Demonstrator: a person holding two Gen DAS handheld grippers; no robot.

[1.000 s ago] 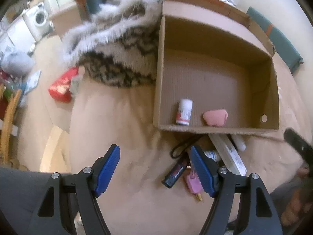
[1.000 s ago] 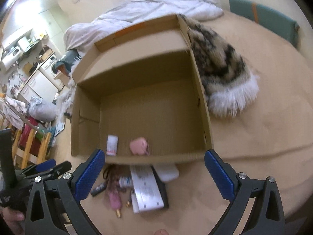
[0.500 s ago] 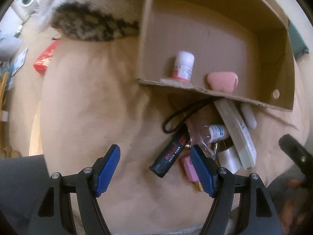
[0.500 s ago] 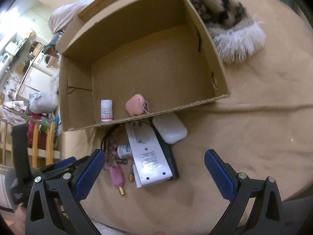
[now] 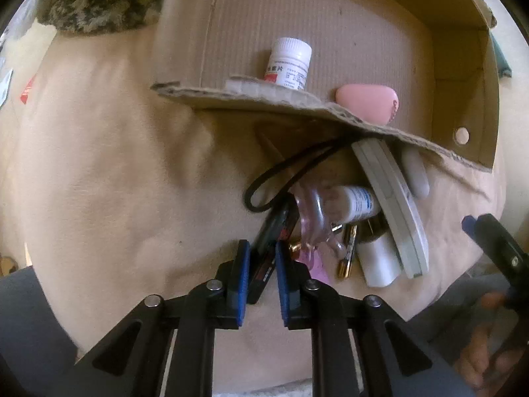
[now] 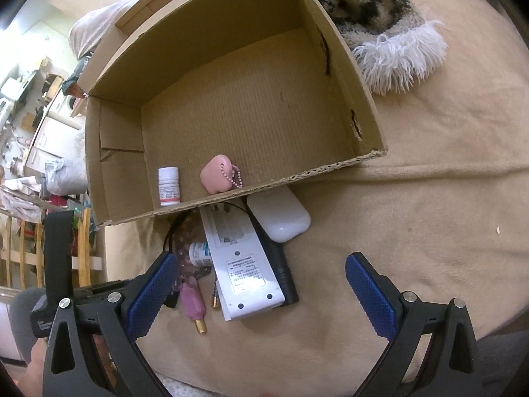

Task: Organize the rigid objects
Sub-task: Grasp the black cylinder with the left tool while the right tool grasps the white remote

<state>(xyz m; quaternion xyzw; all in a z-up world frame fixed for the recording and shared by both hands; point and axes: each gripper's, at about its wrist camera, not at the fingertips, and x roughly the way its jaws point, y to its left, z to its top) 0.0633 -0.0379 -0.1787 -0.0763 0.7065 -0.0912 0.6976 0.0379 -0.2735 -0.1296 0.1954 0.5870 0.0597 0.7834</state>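
Note:
My left gripper (image 5: 262, 248) points steeply down at a pile in front of the cardboard box (image 5: 264, 99). Its jaws are closing, and the blue pads press both sides of a black stick-shaped device (image 5: 274, 225) with a red label and a black cord loop. My right gripper (image 6: 259, 259) hangs open above the white remote-like unit (image 6: 243, 264), holding nothing. In the box stand a white pill bottle (image 6: 169, 186) and a pink pouch (image 6: 216, 178). The pile also holds a small white-and-blue bottle (image 5: 353, 201), a pink tube (image 6: 193, 301), batteries (image 5: 347, 251) and a white case (image 6: 279, 218).
Everything rests on a beige bed cover (image 6: 429, 198). A furry patterned throw (image 6: 380, 16) lies against the box's far right side. A black flashlight (image 6: 281, 264) sits under the white unit. Room clutter and a wooden rack (image 6: 29, 251) lie off the left edge.
The left gripper sank toward the pile, tipped further down, and went from wide open to shut on the black device. The right gripper dropped a little and stayed open.

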